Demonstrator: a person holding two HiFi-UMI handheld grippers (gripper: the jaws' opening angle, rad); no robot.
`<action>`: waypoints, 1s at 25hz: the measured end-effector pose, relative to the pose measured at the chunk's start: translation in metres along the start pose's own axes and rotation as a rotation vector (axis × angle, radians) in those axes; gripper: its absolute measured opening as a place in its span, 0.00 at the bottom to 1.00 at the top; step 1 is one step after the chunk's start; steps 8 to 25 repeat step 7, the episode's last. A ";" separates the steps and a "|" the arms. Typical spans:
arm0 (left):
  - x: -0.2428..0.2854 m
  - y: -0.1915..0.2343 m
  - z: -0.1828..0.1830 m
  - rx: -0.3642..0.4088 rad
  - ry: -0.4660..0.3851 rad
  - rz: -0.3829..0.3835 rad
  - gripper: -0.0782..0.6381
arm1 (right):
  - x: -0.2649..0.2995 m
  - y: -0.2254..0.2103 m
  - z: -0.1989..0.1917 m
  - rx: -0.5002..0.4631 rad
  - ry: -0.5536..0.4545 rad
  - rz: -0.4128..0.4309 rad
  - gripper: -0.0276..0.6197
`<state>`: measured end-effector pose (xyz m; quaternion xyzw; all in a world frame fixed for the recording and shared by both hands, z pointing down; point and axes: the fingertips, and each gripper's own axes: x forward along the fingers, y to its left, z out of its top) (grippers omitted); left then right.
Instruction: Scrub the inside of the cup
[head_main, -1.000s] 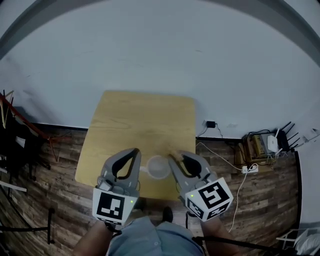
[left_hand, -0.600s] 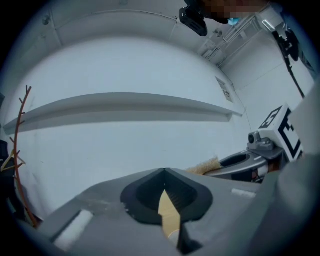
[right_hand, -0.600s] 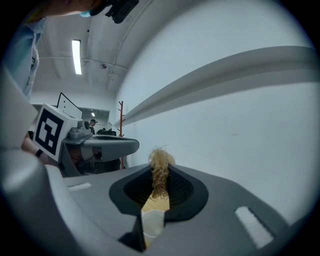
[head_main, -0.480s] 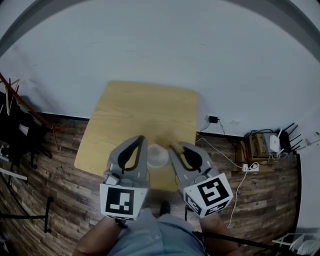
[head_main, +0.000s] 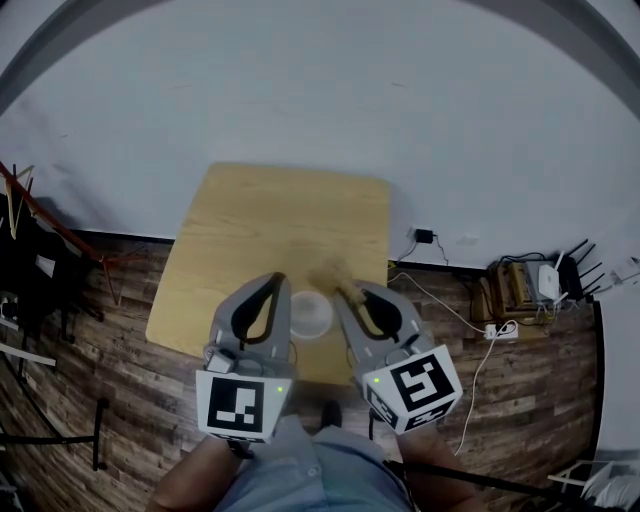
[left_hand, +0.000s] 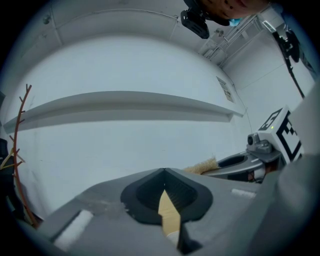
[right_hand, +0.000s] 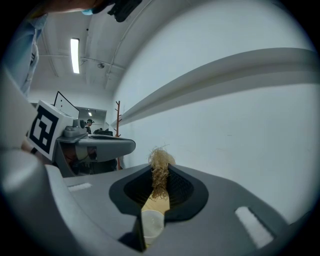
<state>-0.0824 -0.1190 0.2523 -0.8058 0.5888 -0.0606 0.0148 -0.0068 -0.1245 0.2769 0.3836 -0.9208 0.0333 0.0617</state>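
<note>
The cup (head_main: 310, 315) sat near the front edge of the bench (head_main: 280, 215), between the 2 tools. It lay just beside the inner jaw of the left tool (head_main: 279, 283), on that tool's right. The head view did not show whether the 2 touched.

The left tool was clenched, its jaws meeting tip to tip in its own view. A narrow strip of the tan bench showed through the gap behind the tips. A small pale piece sat low in that gap, and I could not tell what it was.

The right tool (head_main: 346, 293) was clenched on a brush (right_hand: 159, 161). The handle ran back between its pads, and the frayed straw-coloured bristles stood out past the jaw tips. In the head view the bristles lay beyond the far rim of the cup, slightly to its right and outside it. The right tool's tips were close beside the cup's right side.

Both tools pointed away from the person, toward the pale wall behind the bench.
</note>
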 end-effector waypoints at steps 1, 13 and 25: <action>0.002 0.000 0.000 0.003 0.002 -0.003 0.14 | 0.001 -0.001 0.000 0.000 0.001 -0.001 0.13; 0.009 -0.002 -0.002 0.014 0.008 -0.013 0.14 | 0.003 -0.008 -0.002 -0.001 0.009 -0.008 0.13; 0.009 -0.002 -0.002 0.014 0.008 -0.013 0.14 | 0.003 -0.008 -0.002 -0.001 0.009 -0.008 0.13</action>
